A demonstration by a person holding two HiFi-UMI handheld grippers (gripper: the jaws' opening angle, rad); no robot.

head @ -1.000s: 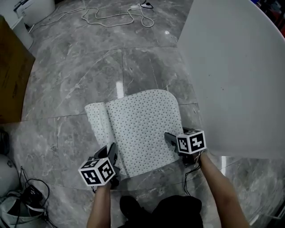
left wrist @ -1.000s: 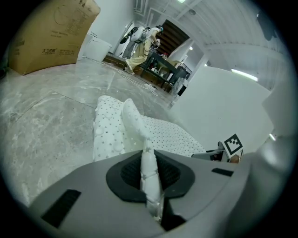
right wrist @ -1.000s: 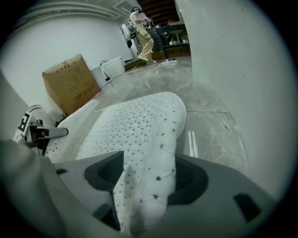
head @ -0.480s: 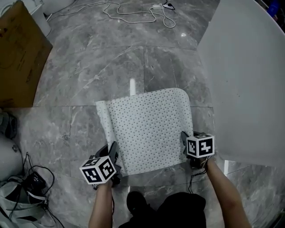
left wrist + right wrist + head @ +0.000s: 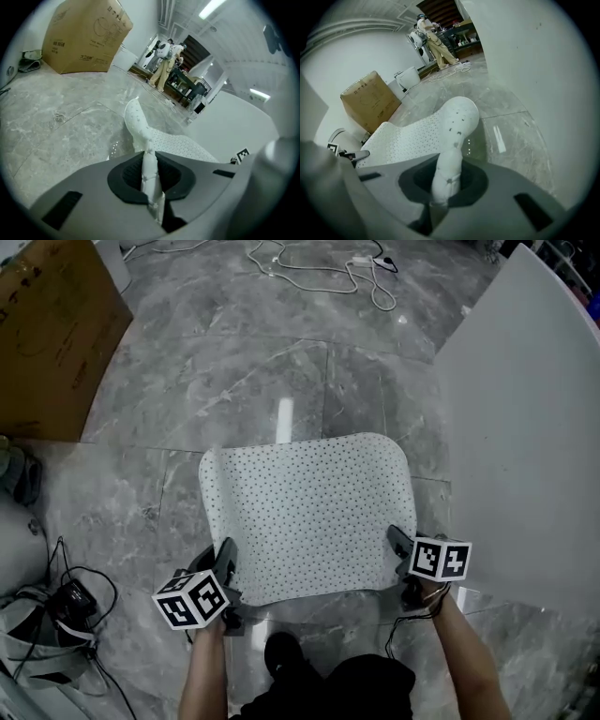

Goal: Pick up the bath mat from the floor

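Observation:
The bath mat (image 5: 309, 517) is white with small dark dots and hangs spread between both grippers above the grey marble floor (image 5: 234, 381). My left gripper (image 5: 228, 568) is shut on the mat's near left corner; in the left gripper view the mat's edge (image 5: 140, 126) runs up from between the pads of the left gripper (image 5: 151, 176). My right gripper (image 5: 399, 546) holds the near right corner. Its jaws have just been closing, and the rolled edge of the mat (image 5: 457, 119) is now pinched in the right gripper (image 5: 445, 180).
A cardboard box (image 5: 47, 324) stands at the far left. White cables (image 5: 319, 259) lie on the floor at the back. A curved white wall (image 5: 525, 427) fills the right side. A bag and black cables (image 5: 47, 634) lie at near left. People stand far off (image 5: 164, 56).
The right gripper's jaws closed on the mat's near right corner. The fold on the mat's left side opened out, and the mat now hangs wider between the grippers, which moved apart.

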